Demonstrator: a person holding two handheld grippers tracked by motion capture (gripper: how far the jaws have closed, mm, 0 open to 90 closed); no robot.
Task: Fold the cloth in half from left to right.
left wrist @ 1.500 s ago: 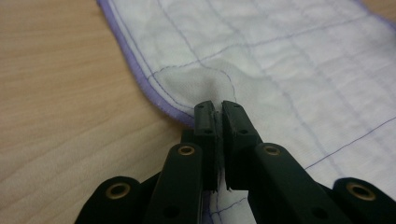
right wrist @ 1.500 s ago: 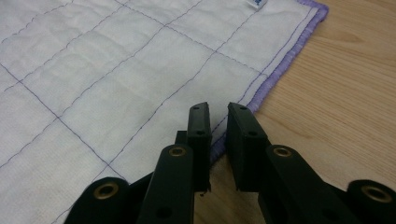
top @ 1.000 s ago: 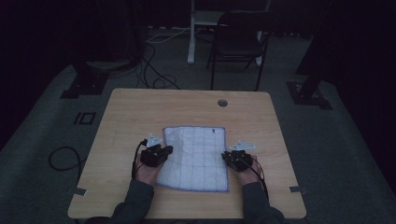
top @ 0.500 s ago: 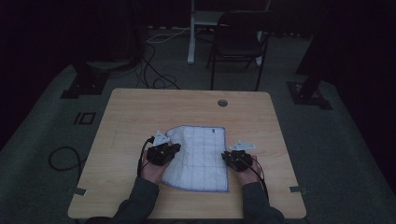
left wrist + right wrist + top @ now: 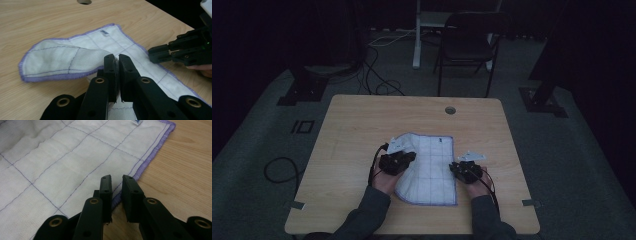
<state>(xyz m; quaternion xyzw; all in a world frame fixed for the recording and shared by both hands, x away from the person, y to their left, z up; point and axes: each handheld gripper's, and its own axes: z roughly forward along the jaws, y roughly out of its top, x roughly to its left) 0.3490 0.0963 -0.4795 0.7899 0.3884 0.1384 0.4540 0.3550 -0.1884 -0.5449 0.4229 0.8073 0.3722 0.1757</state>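
A white cloth (image 5: 432, 167) with purple edging and grid stitching lies on the wooden table (image 5: 357, 120). My left gripper (image 5: 410, 157) is shut on the cloth's left edge. In the left gripper view its jaws (image 5: 116, 58) pinch a sliver of fabric, and the lifted part of the cloth (image 5: 62, 57) curls over toward the middle. My right gripper (image 5: 453, 167) sits at the cloth's right edge. In the right gripper view it (image 5: 117, 180) stands over the purple hem of the cloth (image 5: 62, 157) with a narrow gap between its jaws, and the hem lies flat. The right gripper (image 5: 153, 53) also appears at the far right of the left gripper view.
A round cable hole (image 5: 450, 110) is in the table's far side. A dark chair (image 5: 467, 45) and floor cables (image 5: 377, 75) lie beyond the table. Bare wood surrounds the cloth on all sides.
My left gripper has moved right and slightly up, drawing the cloth's left edge with it so that side folds over. The right gripper has stayed put.
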